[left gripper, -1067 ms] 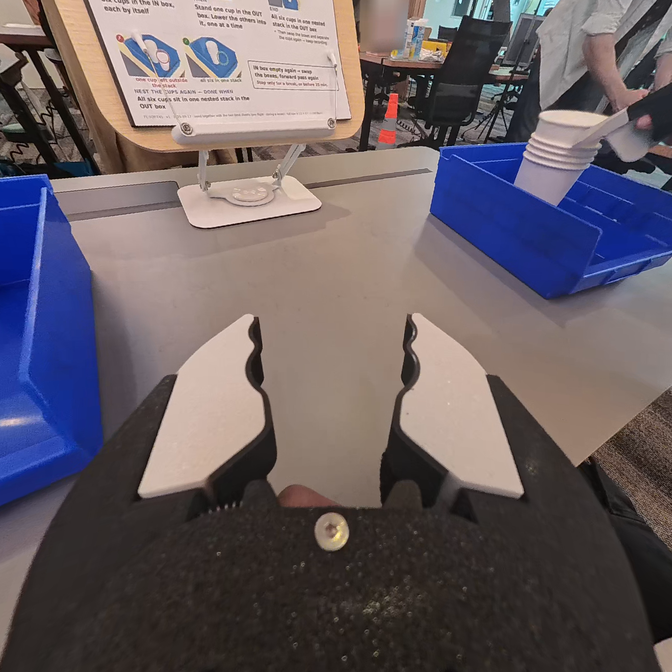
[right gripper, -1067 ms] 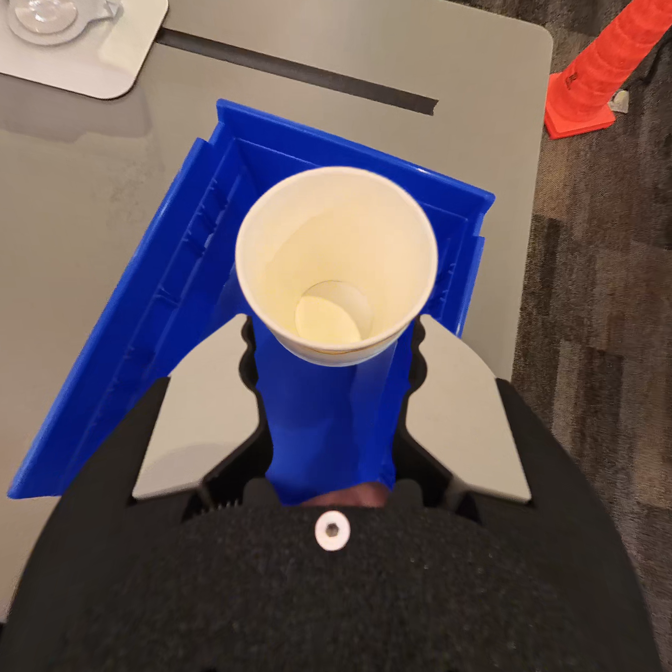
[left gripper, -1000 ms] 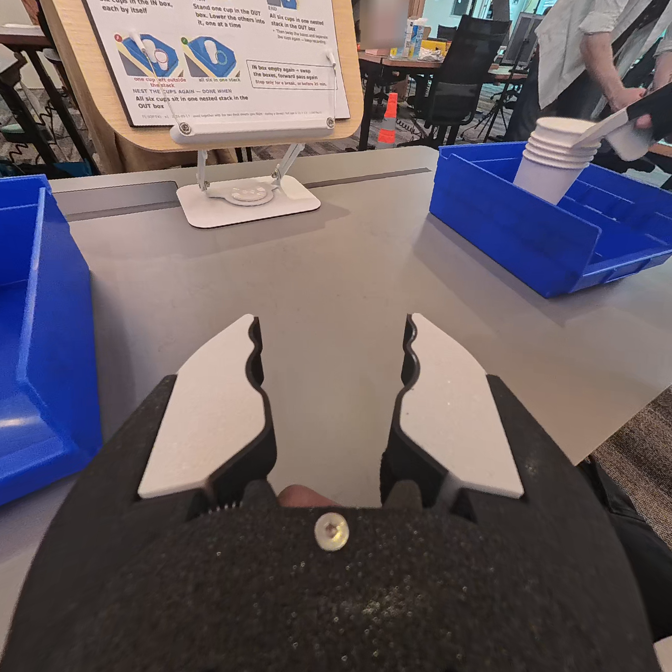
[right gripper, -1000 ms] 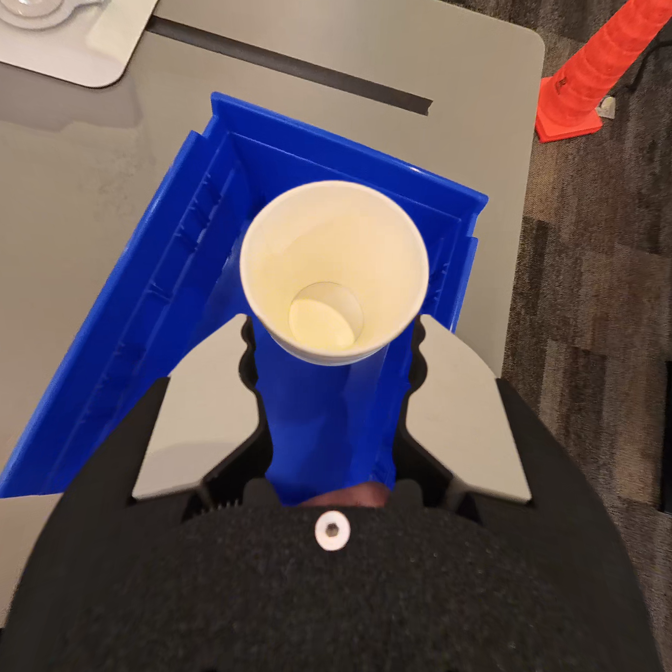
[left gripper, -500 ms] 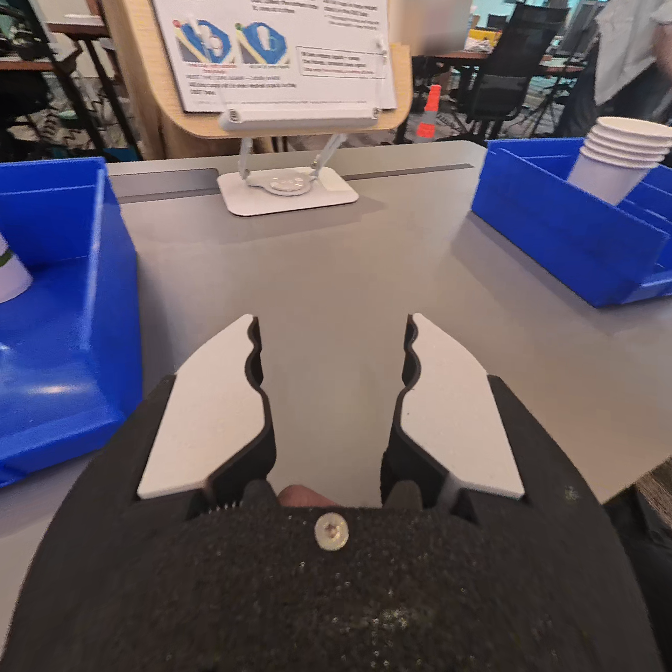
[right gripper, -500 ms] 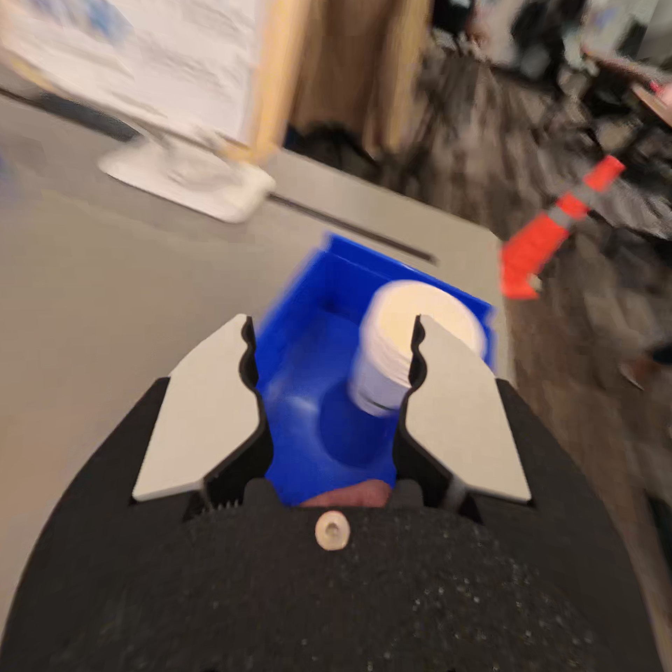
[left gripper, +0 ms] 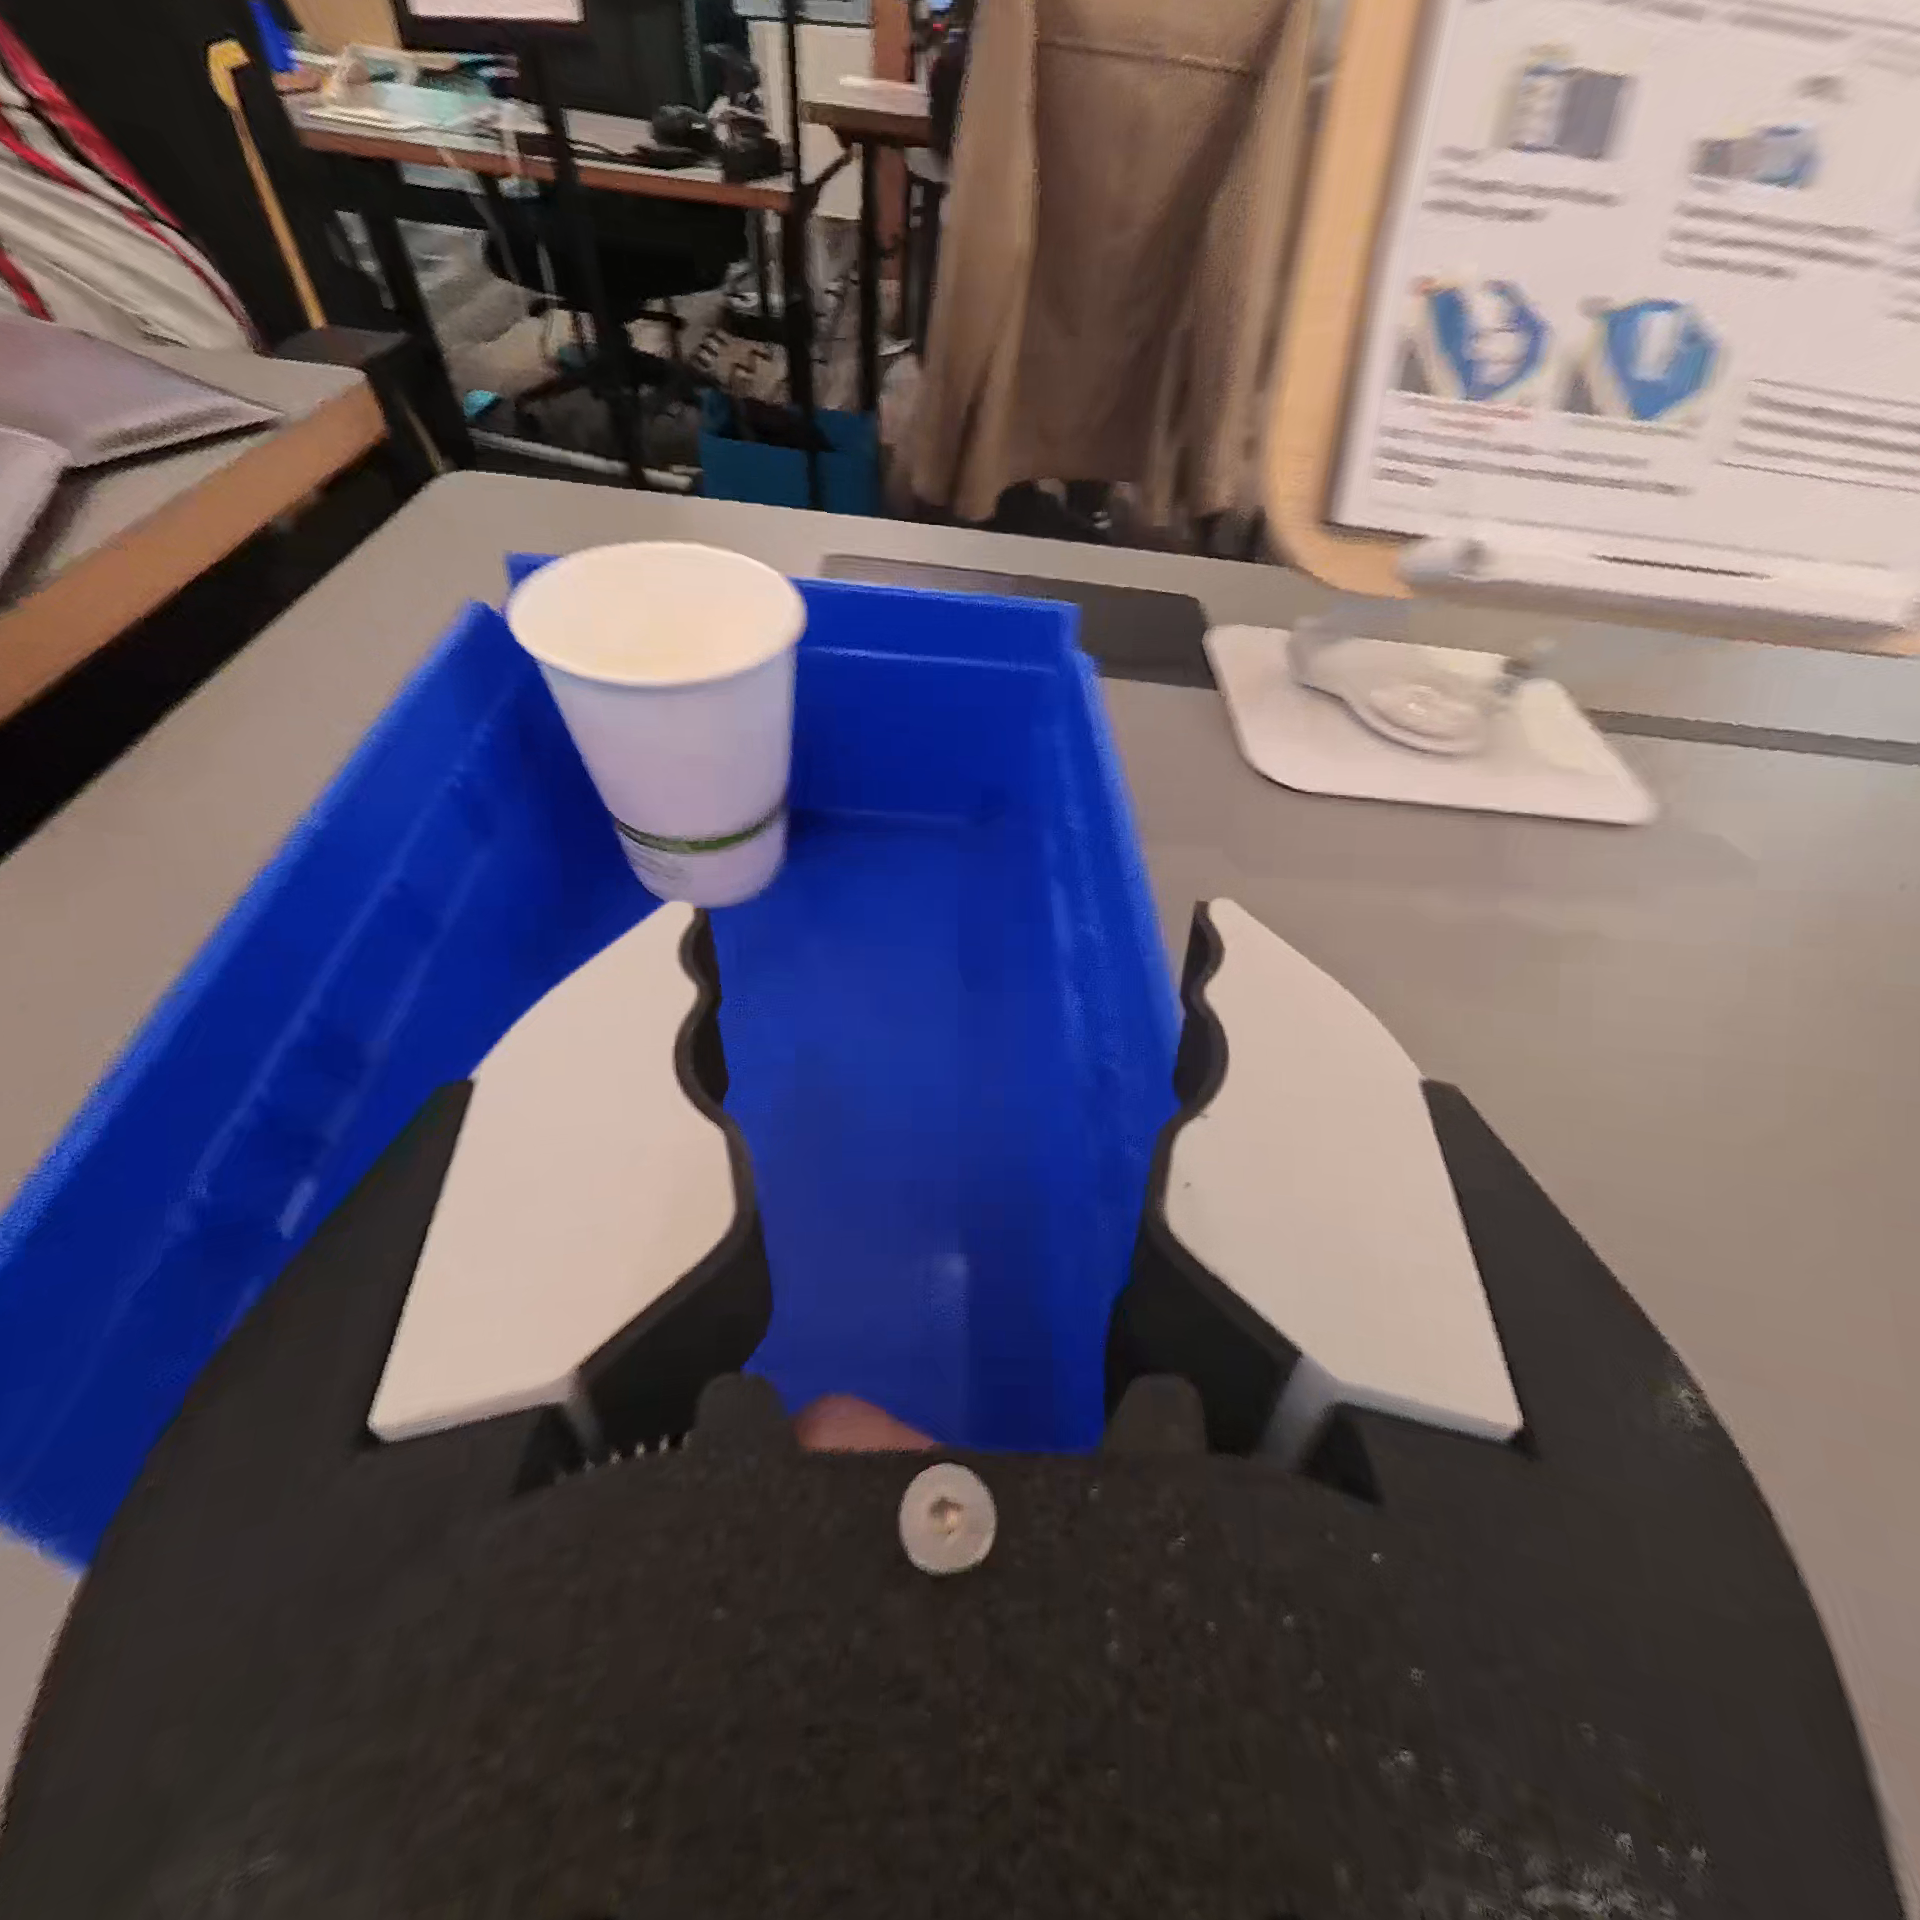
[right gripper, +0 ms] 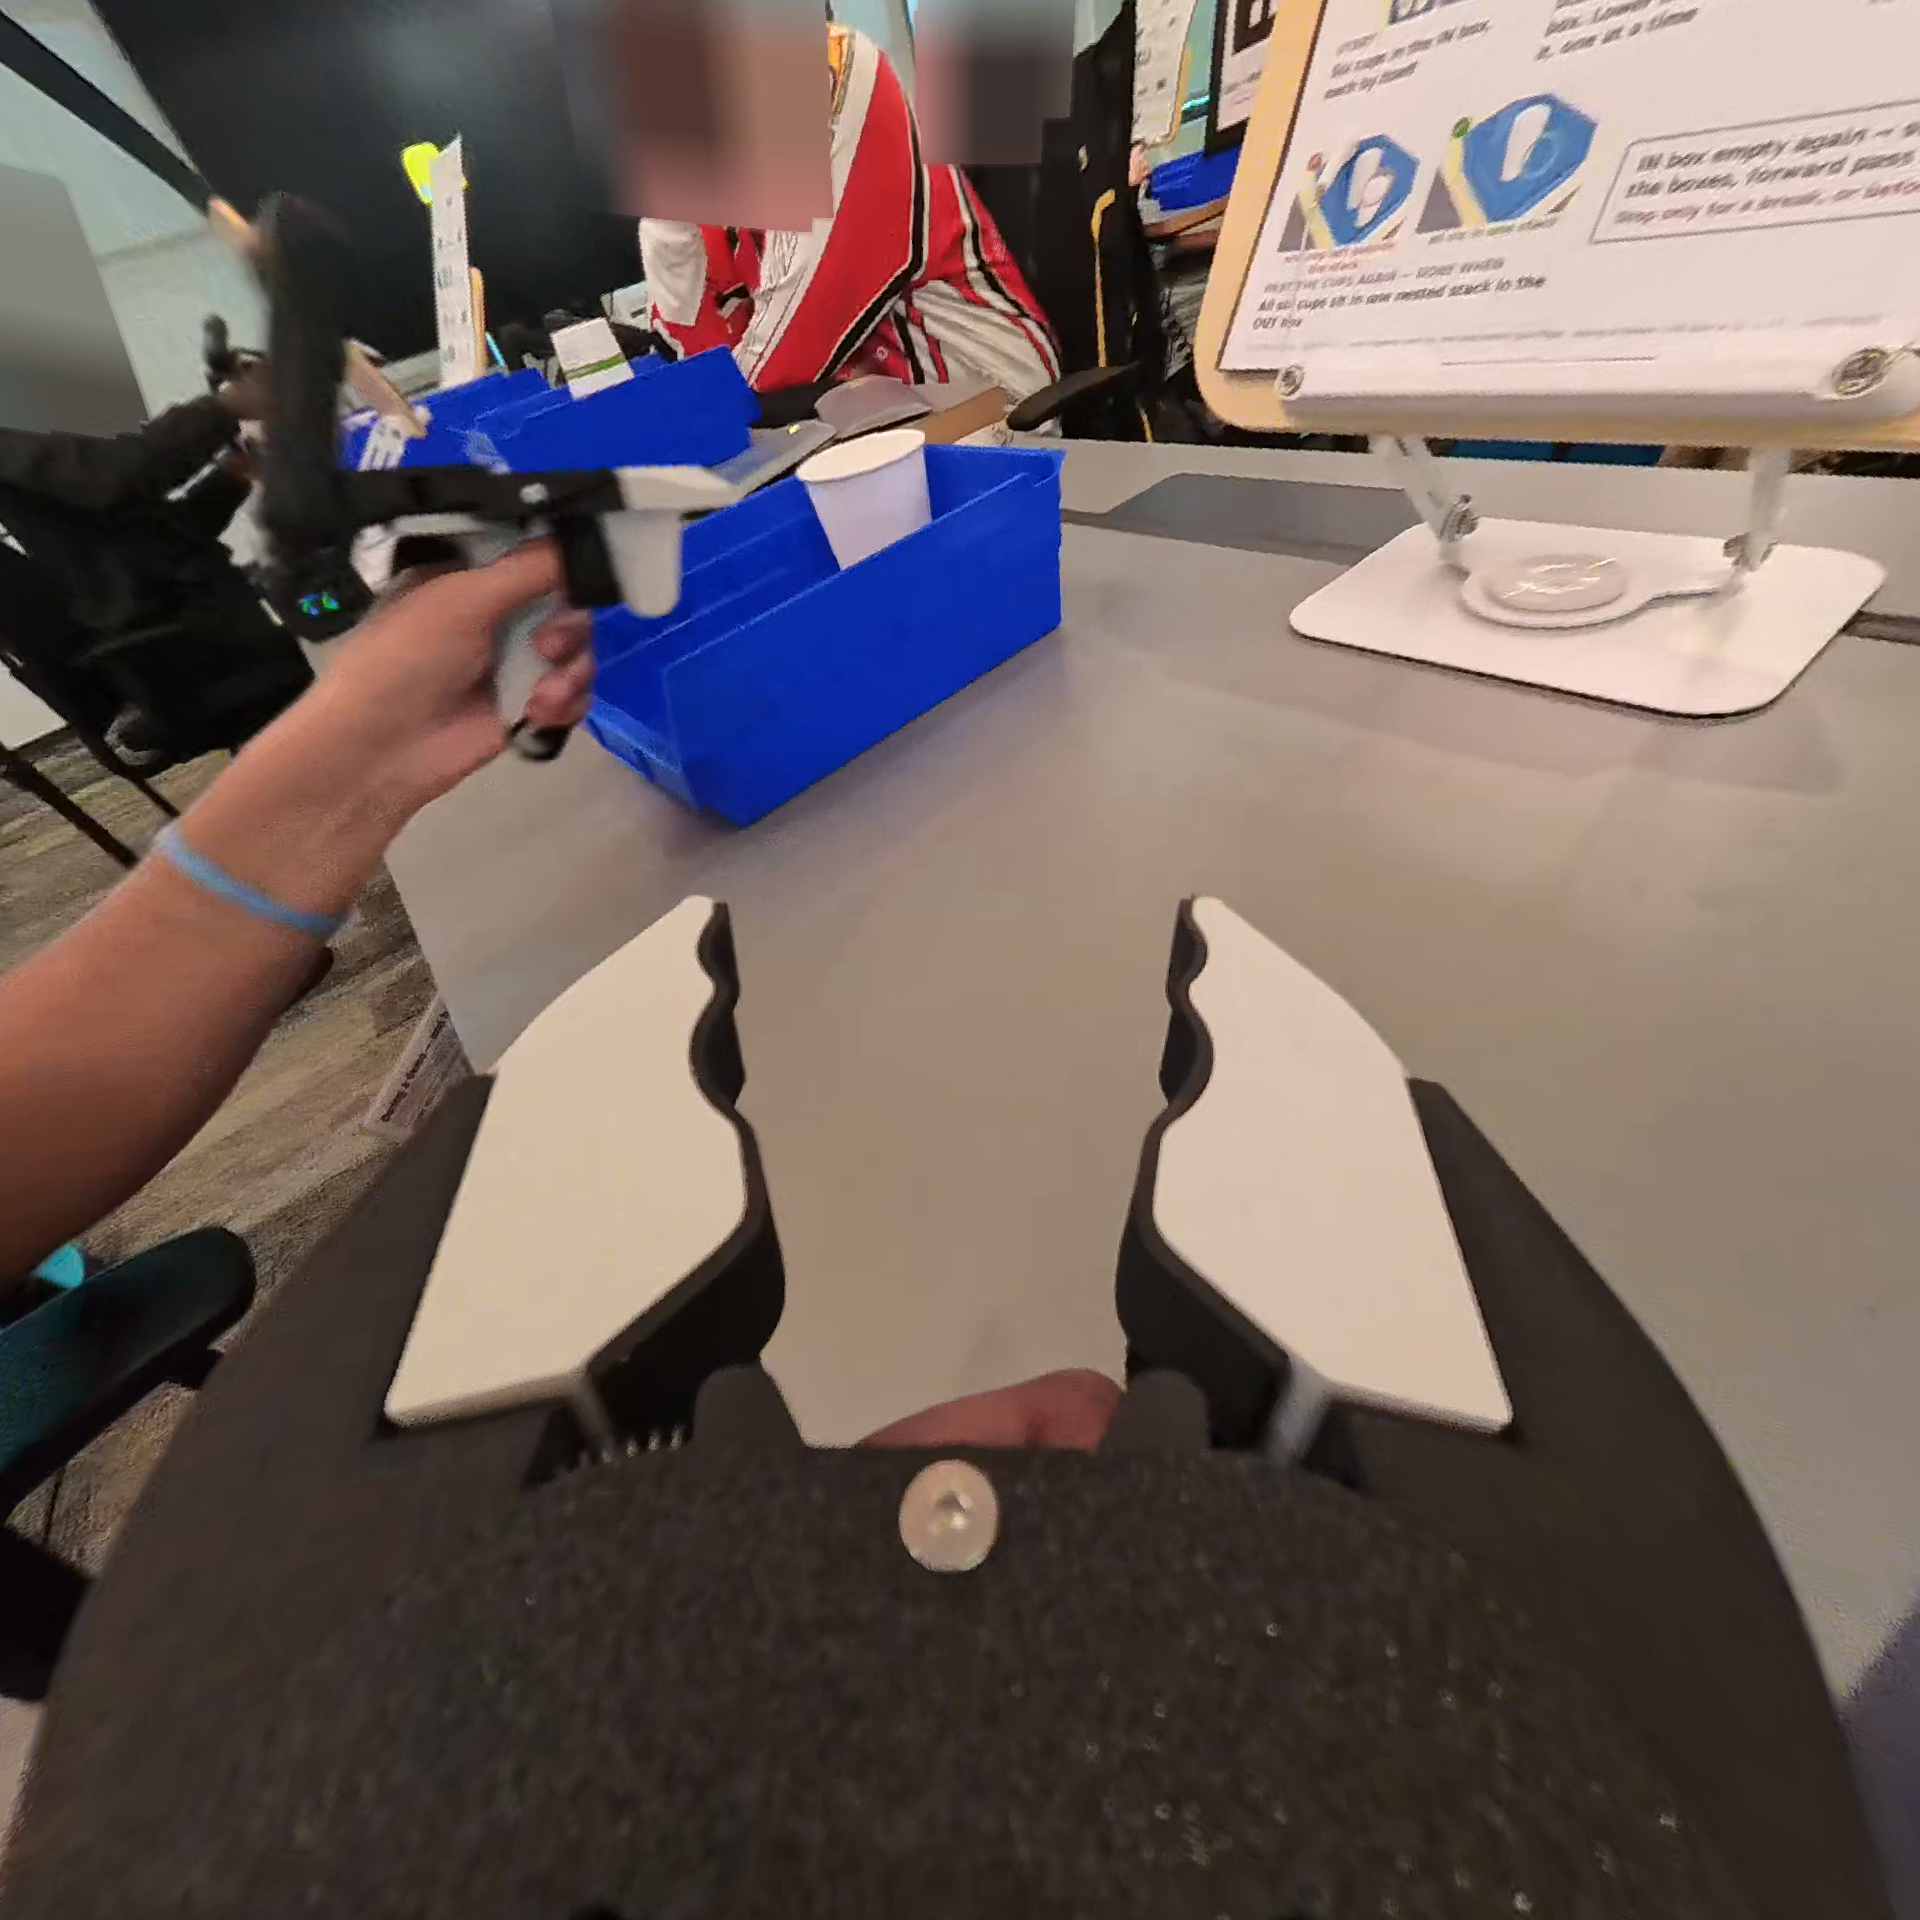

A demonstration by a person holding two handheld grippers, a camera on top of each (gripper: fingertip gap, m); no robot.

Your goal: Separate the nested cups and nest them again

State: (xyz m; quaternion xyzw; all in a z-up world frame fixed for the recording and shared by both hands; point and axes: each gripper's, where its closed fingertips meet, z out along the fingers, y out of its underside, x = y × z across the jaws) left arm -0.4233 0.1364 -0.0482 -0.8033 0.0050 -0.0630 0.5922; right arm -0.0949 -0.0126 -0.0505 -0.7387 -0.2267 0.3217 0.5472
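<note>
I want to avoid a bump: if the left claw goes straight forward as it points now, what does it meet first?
Probably the blue bin: the open left claw points along its floor toward the far wall. The white paper cup stands left of that line; depth is unclear.

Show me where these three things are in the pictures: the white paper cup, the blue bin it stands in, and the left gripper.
white paper cup (left gripper: 681,727), left wrist view, on its side wall.
blue bin (left gripper: 343,997), left wrist view, on its left wall.
left gripper (left gripper: 945,914), left wrist view, midway between its open fingertips.
</note>
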